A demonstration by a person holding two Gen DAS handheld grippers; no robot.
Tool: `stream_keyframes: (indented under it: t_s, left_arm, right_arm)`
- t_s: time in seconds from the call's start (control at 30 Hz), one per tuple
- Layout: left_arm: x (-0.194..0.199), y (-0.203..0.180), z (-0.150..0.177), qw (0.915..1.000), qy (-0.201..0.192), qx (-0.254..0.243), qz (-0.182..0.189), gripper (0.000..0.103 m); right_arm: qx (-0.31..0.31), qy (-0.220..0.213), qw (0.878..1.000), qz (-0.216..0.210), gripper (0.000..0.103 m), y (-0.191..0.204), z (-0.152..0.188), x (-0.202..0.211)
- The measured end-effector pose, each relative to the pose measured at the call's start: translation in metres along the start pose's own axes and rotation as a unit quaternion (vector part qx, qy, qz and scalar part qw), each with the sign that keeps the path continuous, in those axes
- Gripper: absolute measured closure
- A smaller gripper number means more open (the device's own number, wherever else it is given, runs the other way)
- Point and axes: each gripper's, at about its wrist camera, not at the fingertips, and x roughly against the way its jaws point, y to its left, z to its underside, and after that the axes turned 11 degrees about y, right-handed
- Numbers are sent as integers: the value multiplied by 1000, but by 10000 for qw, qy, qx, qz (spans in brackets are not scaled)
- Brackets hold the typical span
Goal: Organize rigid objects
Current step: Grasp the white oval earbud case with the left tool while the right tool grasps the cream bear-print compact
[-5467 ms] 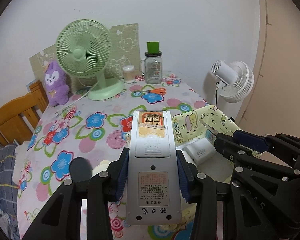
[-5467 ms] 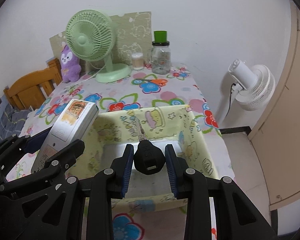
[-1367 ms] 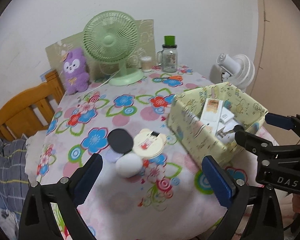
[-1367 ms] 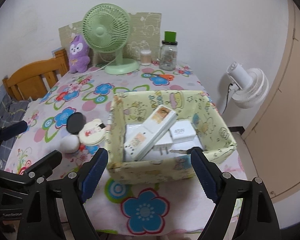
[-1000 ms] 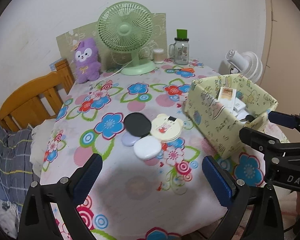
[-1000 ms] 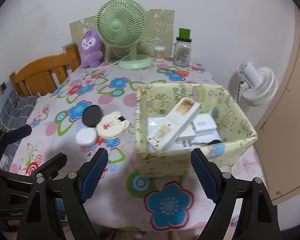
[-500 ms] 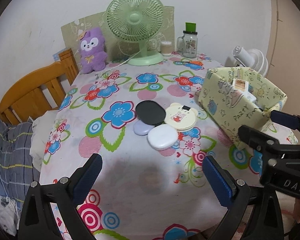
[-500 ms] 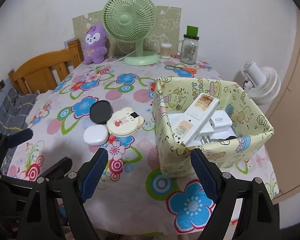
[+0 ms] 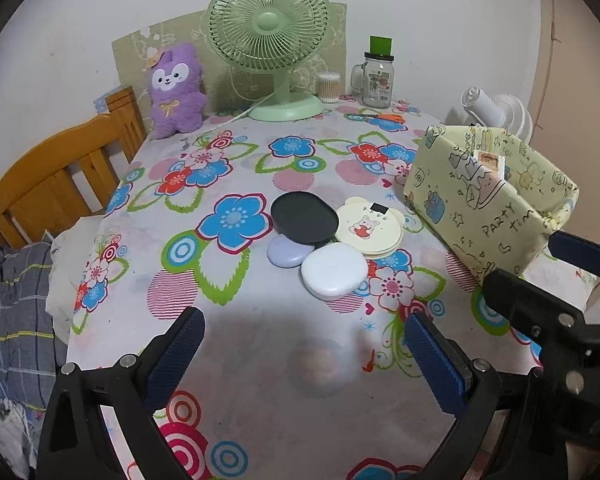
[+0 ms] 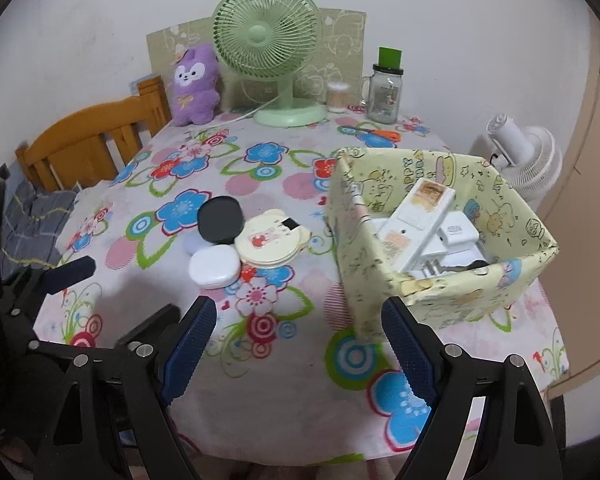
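Now hovering over the desk's [image 9: 260, 380] near edge: left gripper [image 9: 300, 354] and right gripper [image 10: 296, 330], both spread wide, both empty. Mid-desk, touching in a cluster: black case [image 9: 304, 219], cream bear-eared case [image 9: 369, 226], white case [image 9: 334, 267], lilac case [image 9: 286, 251]. At the right edge: yellow box [image 10: 440, 300], holding a white remote [image 10: 414, 224].

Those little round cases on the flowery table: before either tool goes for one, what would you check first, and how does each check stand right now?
1. Left tool open and empty: ok.
2. Right tool open and empty: ok.
3. White case nearest, nothing on top: ok.
4. Black case free to lift alone: not ok, it overlaps the purple case.
5. Room left in the yellow box: cannot tell; the remote and chargers fill much of it.
6. Cream case clear of the box: ok.
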Motion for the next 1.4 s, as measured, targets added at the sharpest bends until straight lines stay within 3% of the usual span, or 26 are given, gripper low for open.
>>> stream_keyframes:
  t_s: [0.7, 0.97, 1.13, 1.27, 1.4]
  left_arm:
    - [-44, 13, -18, 9994, 301, 98, 134, 2]
    - [-60, 7, -26, 9991, 373, 28, 194, 2]
    - [-69, 2, -30, 9989, 376, 34, 264, 2]
    - [-75, -2, -34, 9986, 396, 44, 360, 4]
    - [-82, 0, -38, 9976, 458, 154, 499, 13]
  right_arm:
    - [63, 220, 9997, 98, 28, 25, -27, -47]
    - [131, 338, 9993, 61, 40, 27, -38, -66]
    - [87, 435, 9990, -10, 41, 25, -41, -76]
    - [10, 489, 9988, -88, 43, 22, -44, -83]
    - [-89, 564, 9982, -168, 45, 19, -46, -90]
